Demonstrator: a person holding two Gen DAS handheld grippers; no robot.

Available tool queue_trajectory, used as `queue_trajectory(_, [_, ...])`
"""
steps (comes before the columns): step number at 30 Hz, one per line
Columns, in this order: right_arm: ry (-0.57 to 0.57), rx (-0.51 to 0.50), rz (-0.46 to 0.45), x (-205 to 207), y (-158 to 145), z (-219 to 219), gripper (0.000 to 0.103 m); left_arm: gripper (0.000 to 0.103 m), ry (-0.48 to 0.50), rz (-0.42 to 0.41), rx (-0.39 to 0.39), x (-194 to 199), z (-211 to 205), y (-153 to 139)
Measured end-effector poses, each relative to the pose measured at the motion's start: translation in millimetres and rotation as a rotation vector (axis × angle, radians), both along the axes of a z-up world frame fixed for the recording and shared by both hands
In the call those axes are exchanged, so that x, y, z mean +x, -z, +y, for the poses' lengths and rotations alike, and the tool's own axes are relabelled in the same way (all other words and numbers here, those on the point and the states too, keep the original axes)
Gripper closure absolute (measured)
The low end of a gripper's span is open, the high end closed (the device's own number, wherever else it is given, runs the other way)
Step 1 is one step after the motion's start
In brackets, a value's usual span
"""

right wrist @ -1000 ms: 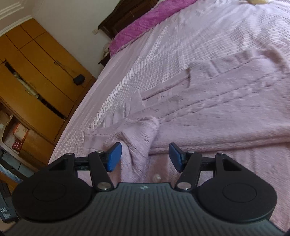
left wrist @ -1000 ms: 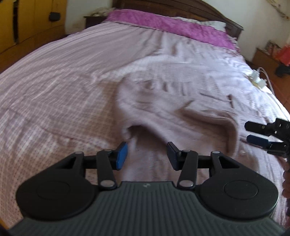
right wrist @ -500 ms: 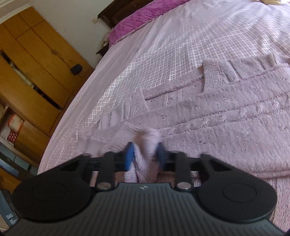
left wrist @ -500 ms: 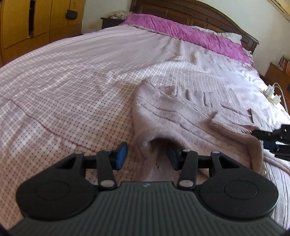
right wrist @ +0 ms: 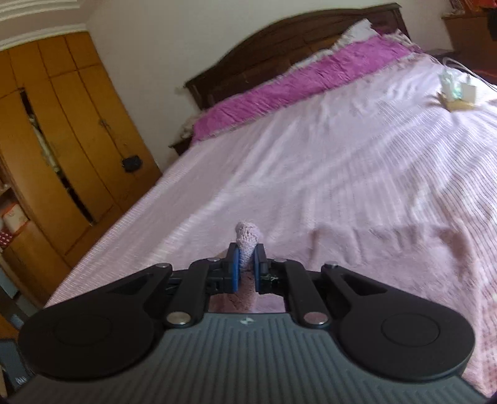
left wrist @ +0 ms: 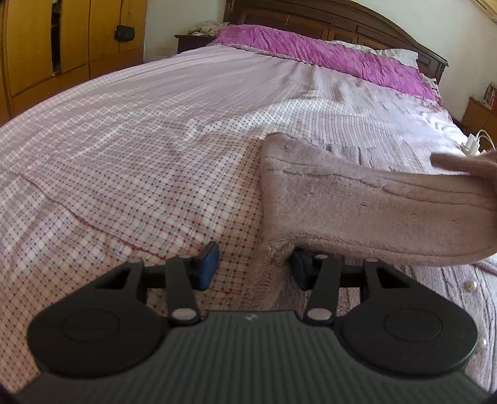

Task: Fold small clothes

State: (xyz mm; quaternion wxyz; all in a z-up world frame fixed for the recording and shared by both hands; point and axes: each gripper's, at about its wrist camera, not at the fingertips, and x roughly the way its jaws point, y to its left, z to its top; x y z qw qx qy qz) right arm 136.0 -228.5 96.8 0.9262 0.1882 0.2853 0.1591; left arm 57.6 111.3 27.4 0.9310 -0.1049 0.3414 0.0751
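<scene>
A pale pink knit cardigan (left wrist: pixel 357 211) lies on the checked bedsheet (left wrist: pixel 139 161), its near edge lifted and drawn off to the right. My left gripper (left wrist: pixel 253 268) is open low over the sheet at the cardigan's near left corner. The cloth bunches against the right finger (left wrist: pixel 299 270), while the blue left pad (left wrist: pixel 208 267) stands free. In the right wrist view, my right gripper (right wrist: pixel 246 258) is shut on a small fold of the cardigan (right wrist: pixel 247 236), which pokes up between the blue pads. More of the garment (right wrist: pixel 388 248) spreads to the right below it.
A magenta pillow cover (left wrist: pixel 326 56) and a dark wooden headboard (left wrist: pixel 341 25) close the far end of the bed. A wooden wardrobe (right wrist: pixel 62 140) stands to the left. A white charger with its cable (left wrist: pixel 472 144) lies near the bed's right edge.
My right gripper closed on the cardigan's edge and rose, tipping its view up toward the headboard. The cardigan's near edge lifted to the right. My left gripper sank closer to the corner, still open.
</scene>
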Motion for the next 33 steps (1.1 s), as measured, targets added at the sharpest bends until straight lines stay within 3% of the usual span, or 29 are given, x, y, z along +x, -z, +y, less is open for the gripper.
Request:
queue_trajectory(6, [0.002,-0.141,0.093,7.1,55.9,3.2,0.092,0.052,0.010,0.004,0.022,1.6,-4.8,0.6])
queue_trajectory(8, [0.007,-0.142,0.092,6.1,64.7,2.7,0.091,0.052,0.016,0.011,0.024,2.3,-4.6,-0.8])
queue_trajectory(10, [0.018,-0.138,0.095,3.1,66.2,2.4,0.084,0.052,0.024,0.015,0.027,3.2,-3.8,-3.2])
queue_trajectory(12, [0.037,-0.152,0.095,0.3,62.1,-0.1,0.064,0.052,0.026,0.011,0.012,1.1,-1.3,-7.3])
queue_trajectory(15, [0.064,-0.184,0.070,-8.3,53.2,-3.8,0.049,0.053,0.034,0.013,-0.031,-5.5,4.4,-14.9])
queue_trajectory(20, [0.050,-0.191,0.016,-24.5,26.8,1.5,0.046,0.053,0.073,-0.021,-0.042,-20.0,8.5,-36.1])
queue_trajectory(25, [-0.034,-0.228,-0.022,-20.9,8.3,33.1,0.043,0.053,0.113,-0.073,-0.039,-16.9,3.2,-57.2])
queue_trajectory(30, [-0.097,-0.285,-0.020,-1.1,12.1,71.0,0.043,0.053,0.171,-0.078,-0.025,6.1,-11.8,-57.9])
queue_trajectory(33, [-0.097,-0.295,0.015,14.2,21.9,83.5,0.043,0.053,0.203,-0.061,-0.059,23.3,-18.1,-53.2])
